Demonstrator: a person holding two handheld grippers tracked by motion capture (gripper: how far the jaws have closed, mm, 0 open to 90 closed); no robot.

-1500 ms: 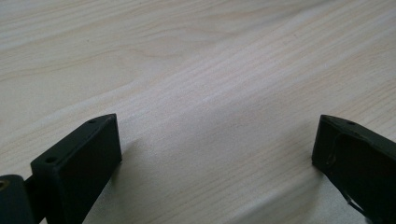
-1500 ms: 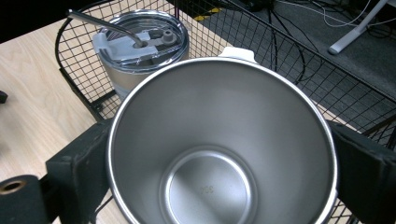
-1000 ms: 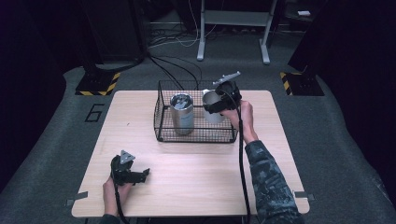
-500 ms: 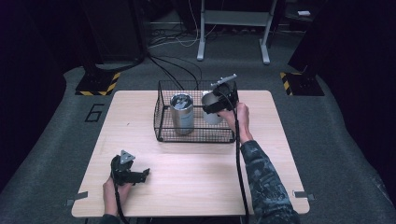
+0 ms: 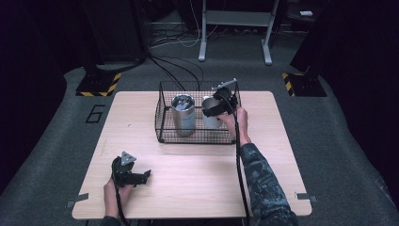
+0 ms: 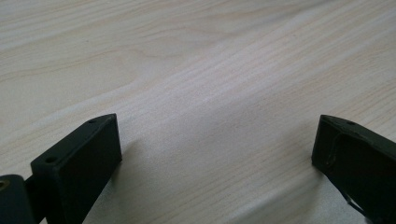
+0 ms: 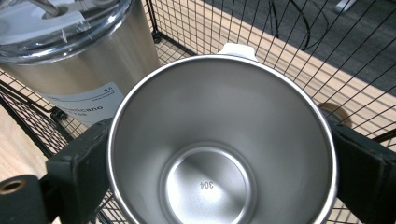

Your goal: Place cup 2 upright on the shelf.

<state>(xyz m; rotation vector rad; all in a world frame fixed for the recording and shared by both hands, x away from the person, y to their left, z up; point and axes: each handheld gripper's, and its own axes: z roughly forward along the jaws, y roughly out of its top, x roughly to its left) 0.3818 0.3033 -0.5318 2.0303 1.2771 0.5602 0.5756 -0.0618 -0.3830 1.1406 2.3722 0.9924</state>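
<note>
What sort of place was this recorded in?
Probably a lab or recording studio rather than a home: a bare wooden table stands on grey carpet, yellow-and-black hazard-striped bases sit behind it, loose cables trail across the floor, and a "6" marks the carpet.

My right tool (image 5: 217,104) is matte black, with a grey three-cornered plate on top and a black cable trailing back along my right sleeve (image 5: 262,181), which is a dark camouflage print. My left tool (image 5: 128,172) is the same black build, with its own grey triangular plate and a cable running off toward the near edge of the counter. Seen along their own lengths, both tools end in blocky, square-cut black jaws, the left tool's with small round screw holes in their top faces, and a brass-coloured fitting shows low at the left jaw's base in each gripper view.
</note>
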